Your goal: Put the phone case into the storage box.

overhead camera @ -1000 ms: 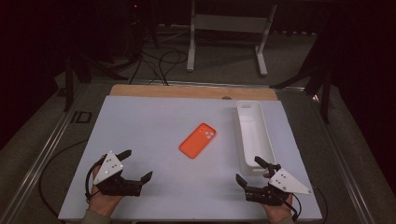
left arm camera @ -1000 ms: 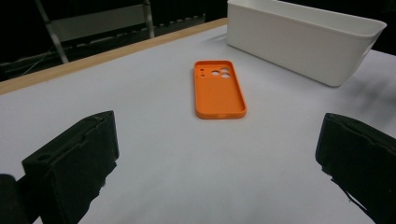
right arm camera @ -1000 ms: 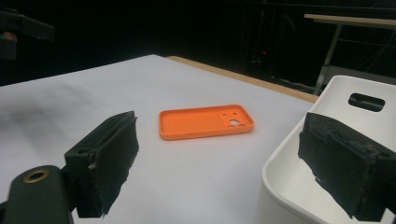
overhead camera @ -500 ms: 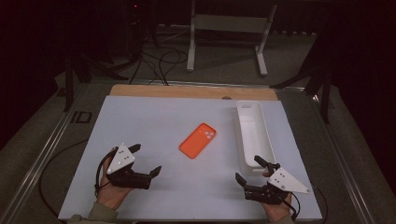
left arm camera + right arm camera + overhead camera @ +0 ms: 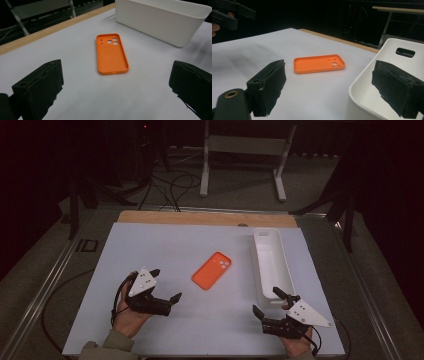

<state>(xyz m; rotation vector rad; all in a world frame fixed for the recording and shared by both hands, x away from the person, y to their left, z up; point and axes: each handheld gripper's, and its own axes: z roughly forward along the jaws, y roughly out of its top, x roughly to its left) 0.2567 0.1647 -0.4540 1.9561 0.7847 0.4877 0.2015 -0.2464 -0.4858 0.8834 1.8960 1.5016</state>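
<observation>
**Phone case ahead of your left gripper**

While your left gripper [image 5: 165,285] hovers jaws spread and empty, the orange phone case [image 5: 212,270] lies flat mid-table, just ahead and to its right, long axis running diagonally away. White bin [image 5: 270,265] sits beside it. Your right gripper [image 5: 270,302], farther off, is also wide open, holding nothing.

One orange phone case [image 5: 212,270]. One long white bin [image 5: 270,265]. One white table [image 5: 165,240]. Two black grippers, left gripper [image 5: 165,285] and right gripper [image 5: 267,303], one in each hand.

No legible text, seemingly.
</observation>
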